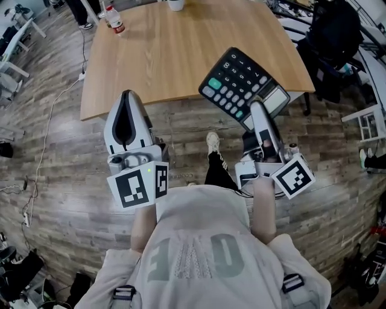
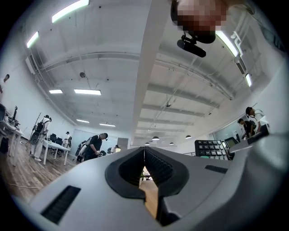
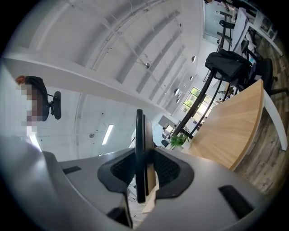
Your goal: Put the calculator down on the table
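A black calculator (image 1: 243, 86) with pale and green keys hangs tilted in the air over the near edge of the wooden table (image 1: 169, 54). My right gripper (image 1: 258, 113) is shut on its lower edge. In the right gripper view the calculator (image 3: 140, 149) shows edge-on, upright, clamped between the pads. My left gripper (image 1: 125, 117) is held in front of the table's near edge, its jaws shut with nothing between them. In the left gripper view my left gripper (image 2: 144, 163) points up at the ceiling, and the calculator (image 2: 212, 149) shows at the right.
A plastic bottle (image 1: 114, 19) stands at the table's far left corner and a white cup (image 1: 175, 5) at its far edge. A black office chair (image 1: 335, 36) stands to the right of the table. Cables (image 1: 45, 133) lie on the wooden floor to the left.
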Available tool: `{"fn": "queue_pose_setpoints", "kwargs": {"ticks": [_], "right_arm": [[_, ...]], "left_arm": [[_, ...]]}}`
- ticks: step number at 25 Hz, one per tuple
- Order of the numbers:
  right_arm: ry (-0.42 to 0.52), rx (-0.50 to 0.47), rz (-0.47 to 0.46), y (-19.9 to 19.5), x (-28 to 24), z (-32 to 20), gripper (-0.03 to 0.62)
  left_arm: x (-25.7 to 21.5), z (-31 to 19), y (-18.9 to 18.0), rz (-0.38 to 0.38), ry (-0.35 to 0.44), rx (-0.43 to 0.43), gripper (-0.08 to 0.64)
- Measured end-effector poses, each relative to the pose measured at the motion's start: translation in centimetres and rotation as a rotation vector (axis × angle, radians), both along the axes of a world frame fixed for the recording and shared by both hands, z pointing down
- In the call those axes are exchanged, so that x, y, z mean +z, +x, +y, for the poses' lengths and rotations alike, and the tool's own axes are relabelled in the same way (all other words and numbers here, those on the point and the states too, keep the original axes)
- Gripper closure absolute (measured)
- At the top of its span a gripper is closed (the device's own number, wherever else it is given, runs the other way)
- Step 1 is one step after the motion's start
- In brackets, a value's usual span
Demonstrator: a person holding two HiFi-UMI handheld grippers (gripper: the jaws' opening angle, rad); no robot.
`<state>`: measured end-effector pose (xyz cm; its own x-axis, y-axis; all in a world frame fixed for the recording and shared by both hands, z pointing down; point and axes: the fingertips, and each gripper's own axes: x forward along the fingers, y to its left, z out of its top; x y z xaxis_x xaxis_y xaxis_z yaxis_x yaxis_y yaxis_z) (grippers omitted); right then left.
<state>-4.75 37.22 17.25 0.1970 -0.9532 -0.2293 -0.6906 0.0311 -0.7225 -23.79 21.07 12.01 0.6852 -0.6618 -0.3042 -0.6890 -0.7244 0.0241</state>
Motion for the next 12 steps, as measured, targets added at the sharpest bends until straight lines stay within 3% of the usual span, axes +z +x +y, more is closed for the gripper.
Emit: {"fn": "queue_pose_setpoints", "kwargs": {"ticks": [3,9,12], "right_arm": [[0.003,-0.009,-0.011,4.2,0.1,-3.0,0.483],[0.017,-0.045,0.003,8.6,1.2,-5.3,0.485],[0.000,-0.077,-0.012,12.9,1.3,-8.6,0.485]], "left_arm": [[-0.4,-2.9,3.8,-0.019,0.014,-0.019,0.551],[0.2,-4.7,6.9,-0.015,0.049,-0.069,0.551],[-0.2,-7.3,10.4,-0.027,0.054,-0.109,0.551]]}}
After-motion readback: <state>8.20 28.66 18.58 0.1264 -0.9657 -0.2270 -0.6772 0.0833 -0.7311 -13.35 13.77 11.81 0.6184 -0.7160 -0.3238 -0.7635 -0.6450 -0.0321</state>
